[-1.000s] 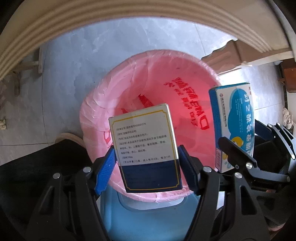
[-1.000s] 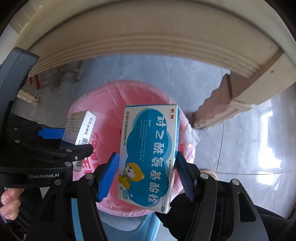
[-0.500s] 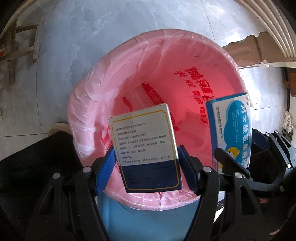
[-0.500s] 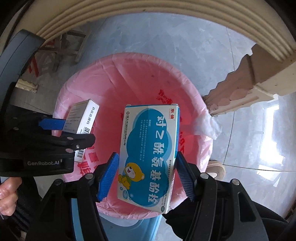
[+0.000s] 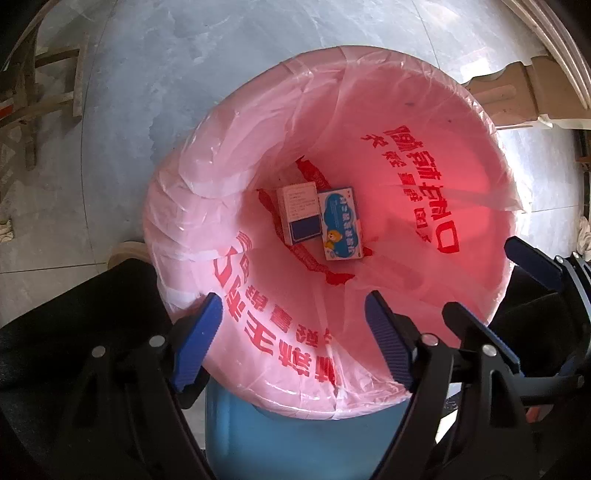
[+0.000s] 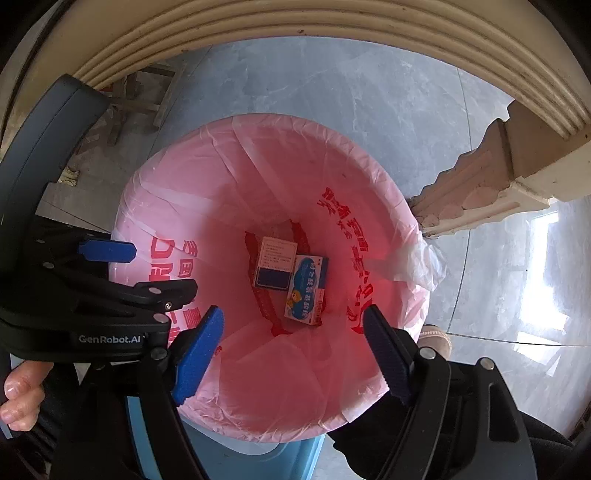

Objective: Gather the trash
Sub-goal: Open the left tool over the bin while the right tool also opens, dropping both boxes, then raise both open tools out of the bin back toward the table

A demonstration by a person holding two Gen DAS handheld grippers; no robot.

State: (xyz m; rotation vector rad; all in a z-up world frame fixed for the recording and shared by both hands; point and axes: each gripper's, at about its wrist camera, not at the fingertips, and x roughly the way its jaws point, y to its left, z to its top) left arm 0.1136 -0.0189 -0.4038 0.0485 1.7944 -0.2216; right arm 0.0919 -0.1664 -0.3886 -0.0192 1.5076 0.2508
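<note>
A blue bin lined with a pink bag [image 5: 406,110] [image 6: 184,206] stands on the floor below both grippers. A white and dark-blue medicine box [image 5: 299,212] [image 6: 275,264] and a light-blue cartoon medicine box [image 5: 340,223] [image 6: 307,290] lie side by side at the bottom of the bag. My left gripper [image 5: 293,341] is open and empty above the bin's near rim. My right gripper [image 6: 291,349] is open and empty above the bin, right of the left one. The left gripper also shows in the right wrist view [image 6: 146,269].
A cream table edge [image 6: 295,29] arches overhead and its carved leg [image 6: 480,177] stands just right of the bin. Grey tiled floor [image 5: 166,74] surrounds the bin. Wooden chair legs [image 5: 37,85] are at the far left.
Both grippers opened and let go of their boxes. The two boxes dropped to the bottom of the pink bag. The grippers stay over the bin.
</note>
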